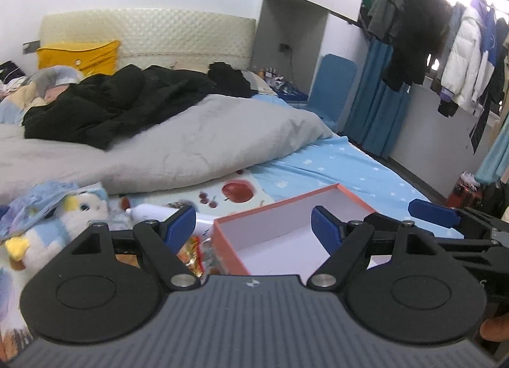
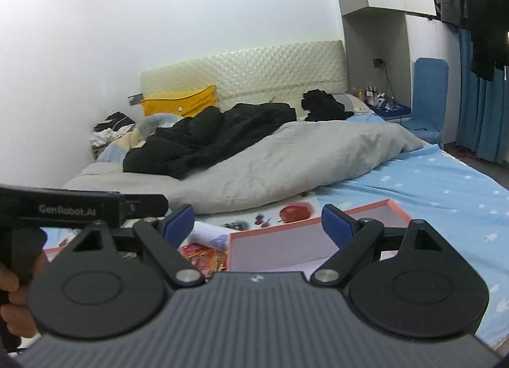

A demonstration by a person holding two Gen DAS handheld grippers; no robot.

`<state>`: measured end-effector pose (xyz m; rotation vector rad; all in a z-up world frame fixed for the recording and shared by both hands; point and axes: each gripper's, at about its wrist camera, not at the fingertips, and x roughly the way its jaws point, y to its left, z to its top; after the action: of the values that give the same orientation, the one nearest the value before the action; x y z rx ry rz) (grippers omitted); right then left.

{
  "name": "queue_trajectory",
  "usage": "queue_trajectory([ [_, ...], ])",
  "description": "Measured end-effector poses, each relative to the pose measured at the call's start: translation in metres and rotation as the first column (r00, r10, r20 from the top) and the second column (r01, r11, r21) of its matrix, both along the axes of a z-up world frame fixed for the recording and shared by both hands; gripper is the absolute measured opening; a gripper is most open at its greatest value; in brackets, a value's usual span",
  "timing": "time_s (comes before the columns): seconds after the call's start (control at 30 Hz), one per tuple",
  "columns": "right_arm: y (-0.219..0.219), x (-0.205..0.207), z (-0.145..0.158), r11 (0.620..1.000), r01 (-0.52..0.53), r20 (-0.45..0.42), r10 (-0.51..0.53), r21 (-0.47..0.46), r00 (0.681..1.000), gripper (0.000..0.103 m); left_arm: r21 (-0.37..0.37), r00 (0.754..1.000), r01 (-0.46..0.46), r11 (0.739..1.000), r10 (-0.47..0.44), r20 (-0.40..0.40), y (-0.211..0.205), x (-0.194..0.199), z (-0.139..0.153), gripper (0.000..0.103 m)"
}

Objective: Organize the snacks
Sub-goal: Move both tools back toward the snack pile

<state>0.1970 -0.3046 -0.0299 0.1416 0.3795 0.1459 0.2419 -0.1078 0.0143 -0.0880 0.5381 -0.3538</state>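
A pink-edged open box with a white inside lies on the bed; it also shows in the right wrist view. Red and orange snack packets lie just left of it, also in the right wrist view. A white bottle or tube lies behind them. My left gripper is open and empty above the box's left wall. My right gripper is open and empty above the same spot. The right gripper's blue finger shows at the right of the left wrist view.
A penguin plush toy lies at the left. A grey duvet and black clothes cover the far half of the bed. The blue star sheet lies to the right. Clothes hang on a rail at the right.
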Motion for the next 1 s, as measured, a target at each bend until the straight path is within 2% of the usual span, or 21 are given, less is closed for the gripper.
queue_trajectory([
  [0.3,0.04,-0.027,-0.015,0.997,-0.067,-0.008,0.067,0.025,0.998,0.088,-0.003,0.997,-0.08,0.997,0.08,-0.024,0.057,-0.04,-0.02,0.083],
  [0.4,0.052,-0.033,-0.022,0.996,-0.087,-0.018,0.088,0.03,0.996,0.088,0.037,0.996,-0.086,0.996,0.088,-0.027,0.066,-0.054,-0.03,0.083],
  [0.53,0.068,-0.045,-0.032,0.994,-0.107,-0.026,0.108,0.021,0.994,0.088,0.05,0.994,-0.098,0.994,0.1,-0.038,0.077,-0.071,-0.041,0.083],
  [1.0,0.107,-0.086,-0.066,0.986,-0.165,-0.078,0.165,0.01,0.983,0.088,0.031,0.985,-0.146,0.989,0.148,-0.086,0.109,-0.113,-0.074,0.083],
])
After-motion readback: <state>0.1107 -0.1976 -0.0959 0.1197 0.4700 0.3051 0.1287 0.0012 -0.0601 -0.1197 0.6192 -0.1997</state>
